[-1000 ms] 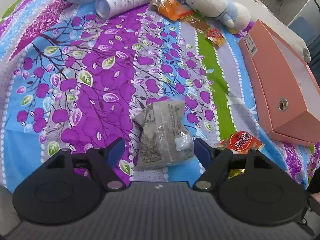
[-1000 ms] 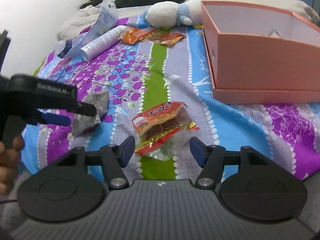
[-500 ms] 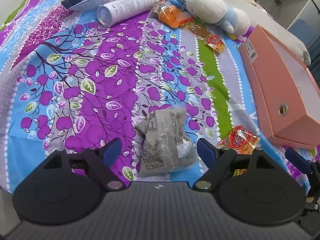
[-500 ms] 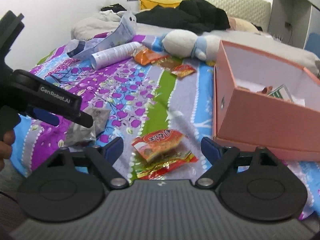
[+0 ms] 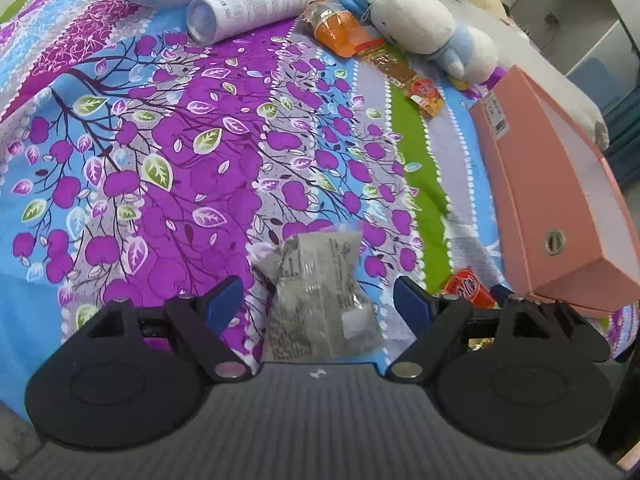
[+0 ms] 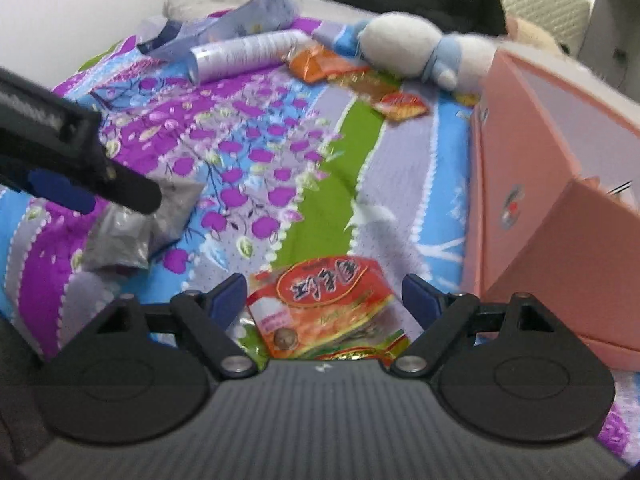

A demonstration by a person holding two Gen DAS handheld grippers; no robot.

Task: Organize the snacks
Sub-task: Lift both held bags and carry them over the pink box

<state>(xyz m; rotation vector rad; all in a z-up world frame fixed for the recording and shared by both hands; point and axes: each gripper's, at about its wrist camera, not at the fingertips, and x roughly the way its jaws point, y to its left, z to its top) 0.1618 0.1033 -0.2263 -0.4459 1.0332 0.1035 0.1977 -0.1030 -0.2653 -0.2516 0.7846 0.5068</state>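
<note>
A grey crinkled snack packet (image 5: pixel 320 296) lies on the patterned bedspread between the wide-apart fingers of my left gripper (image 5: pixel 318 294), which is open; the pads do not touch it. A red and orange snack packet (image 6: pixel 328 304) lies flat between the fingers of my right gripper (image 6: pixel 324 292), also open and clear of it. The right wrist view shows the grey packet (image 6: pixel 140 232) under the left gripper's finger (image 6: pixel 132 192). The red packet (image 5: pixel 466 286) sits beside the pink box (image 5: pixel 560 184). More orange packets (image 5: pixel 336 28) lie at the far end.
The open pink box (image 6: pixel 540 184) stands to the right with a few items inside. A white tube (image 5: pixel 248 8) and a white and blue plush toy (image 5: pixel 424 28) lie at the far end, with small snack packets (image 6: pixel 402 106) near them. The bedspread (image 5: pixel 200 160) covers the middle.
Both grippers' jaws have spread wider. The right gripper has rolled and come down closer over the red packet. The left gripper has hardly moved over the grey packet.
</note>
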